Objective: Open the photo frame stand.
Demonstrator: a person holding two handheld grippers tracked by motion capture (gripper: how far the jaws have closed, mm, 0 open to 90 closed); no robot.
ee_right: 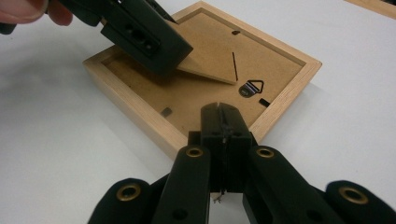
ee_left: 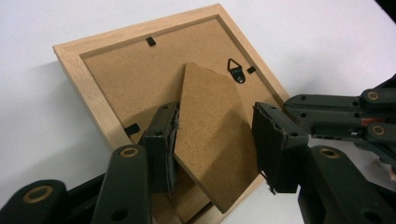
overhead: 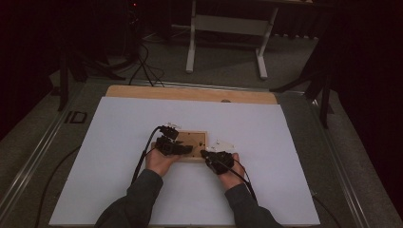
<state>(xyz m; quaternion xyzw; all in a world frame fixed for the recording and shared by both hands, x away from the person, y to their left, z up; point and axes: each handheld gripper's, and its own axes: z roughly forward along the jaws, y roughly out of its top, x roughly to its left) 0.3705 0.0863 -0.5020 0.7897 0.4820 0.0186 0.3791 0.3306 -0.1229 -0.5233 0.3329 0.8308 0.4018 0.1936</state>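
Observation:
A light wooden picture frame (overhead: 198,138) lies face down on the white sheet, its brown backing (ee_left: 126,70) up. A hinged cardboard stand flap (ee_left: 210,135) is tilted up off the backing. My left gripper (ee_left: 215,144) straddles that flap: the left pad (ee_left: 161,140) touches its edge, and the right pad (ee_left: 275,144) stands apart from it. My right gripper (ee_right: 222,116) is shut with its jaws pressed together, tips over the frame's near rim (ee_right: 140,116) beside the metal hanger (ee_right: 252,87). The left gripper (ee_right: 149,37) also appears over the flap (ee_right: 205,63) in the right gripper view.
The white sheet (overhead: 119,142) covers most of the wooden table (overhead: 190,93). Cables trail from both grippers toward the person. Beyond the table are a white table base (overhead: 228,23) and dark stands on grey carpet.

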